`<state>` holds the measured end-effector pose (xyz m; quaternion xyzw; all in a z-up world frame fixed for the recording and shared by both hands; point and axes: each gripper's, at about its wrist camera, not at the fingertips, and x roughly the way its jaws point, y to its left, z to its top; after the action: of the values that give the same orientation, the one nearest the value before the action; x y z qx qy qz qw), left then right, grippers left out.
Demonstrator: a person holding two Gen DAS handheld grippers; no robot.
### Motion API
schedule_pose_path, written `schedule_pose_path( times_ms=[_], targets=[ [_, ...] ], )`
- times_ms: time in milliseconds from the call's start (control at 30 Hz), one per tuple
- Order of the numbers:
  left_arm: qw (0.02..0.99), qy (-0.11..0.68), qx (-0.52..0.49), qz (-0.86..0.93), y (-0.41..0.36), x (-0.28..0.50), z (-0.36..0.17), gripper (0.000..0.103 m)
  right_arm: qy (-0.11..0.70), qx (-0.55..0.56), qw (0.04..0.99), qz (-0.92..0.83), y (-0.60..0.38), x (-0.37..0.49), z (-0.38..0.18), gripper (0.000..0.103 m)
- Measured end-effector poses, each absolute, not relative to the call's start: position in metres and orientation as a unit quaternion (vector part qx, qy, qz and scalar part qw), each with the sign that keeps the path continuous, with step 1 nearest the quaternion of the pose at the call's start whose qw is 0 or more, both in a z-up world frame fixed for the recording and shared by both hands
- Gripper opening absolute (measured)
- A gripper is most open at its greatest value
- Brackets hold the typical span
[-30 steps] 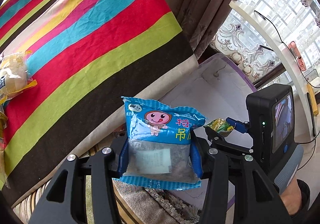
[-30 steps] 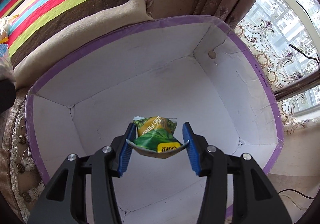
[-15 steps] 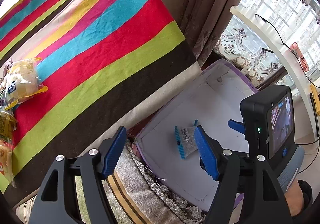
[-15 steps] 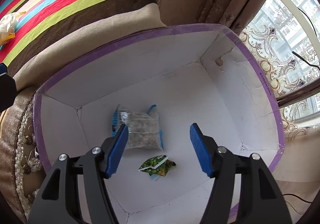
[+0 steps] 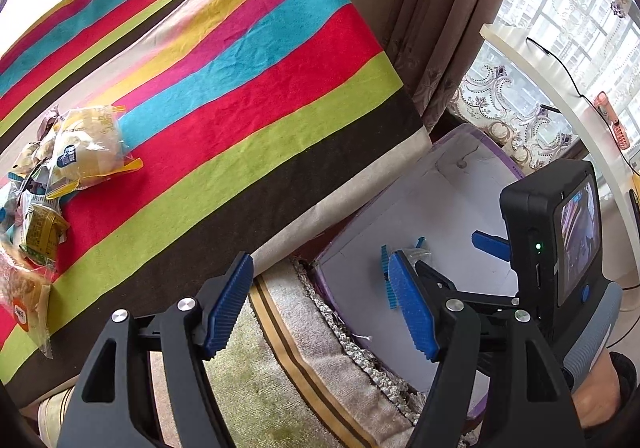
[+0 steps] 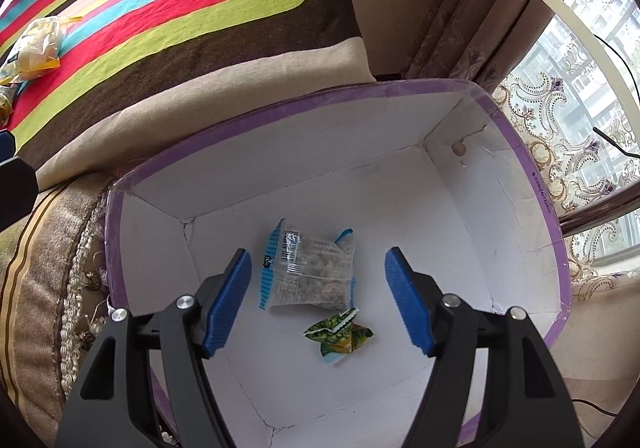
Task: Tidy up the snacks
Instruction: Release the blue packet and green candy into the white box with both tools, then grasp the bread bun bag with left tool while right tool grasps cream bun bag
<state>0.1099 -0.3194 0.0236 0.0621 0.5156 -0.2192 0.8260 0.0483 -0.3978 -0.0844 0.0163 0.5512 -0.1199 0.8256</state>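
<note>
A white box with a purple rim (image 6: 320,97) stands on the floor beside the striped surface. On its floor lie a blue-edged clear snack bag (image 6: 310,272) and a small green packet (image 6: 340,336). My right gripper (image 6: 318,298) is open and empty, above these two. My left gripper (image 5: 320,310) is open and empty, over the box's near-left corner and the fringed cushion; the blue-edged bag (image 5: 408,252) shows partly behind its right finger. A pile of snack packets (image 5: 60,175) lies at the left on the striped cloth; the top one also shows in the right wrist view (image 6: 36,43).
The striped cloth (image 5: 224,87) covers a raised surface left of the box. A fringed cushion (image 5: 304,376) lies between it and the box. Brown curtains (image 6: 452,7) and a lace-curtained window (image 6: 560,119) stand behind. The right gripper's camera body (image 5: 560,248) is at the right.
Both grippers opened and let go: the blue-edged bag and the green packet dropped into the box. Both grippers then drew back and up, the left swinging toward the striped cloth.
</note>
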Motion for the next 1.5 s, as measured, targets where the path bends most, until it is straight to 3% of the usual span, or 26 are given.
schedule_pose_path(
  times_ms=[267,767,1333,1500],
  targets=[
    [0.836,0.512,0.036,-0.197,-0.286,0.107,0.029,0.07,0.539,0.01,0.835,-0.106,-0.381,0.048,-0.068,0.076],
    [0.857,0.504,-0.059,-0.086,-0.156,0.089,0.031,0.071,0.488,0.033,0.87,-0.063,-0.327,0.055,-0.015,0.077],
    [0.856,0.478,-0.192,0.03,-0.033,0.081,0.026,0.071,0.456,0.016,0.889,0.017,-0.236,0.081,0.005,0.077],
    [0.849,0.464,-0.246,0.054,-0.014,0.093,0.023,0.08,0.451,0.013,0.892,0.035,-0.217,0.094,0.007,0.077]
  ],
)
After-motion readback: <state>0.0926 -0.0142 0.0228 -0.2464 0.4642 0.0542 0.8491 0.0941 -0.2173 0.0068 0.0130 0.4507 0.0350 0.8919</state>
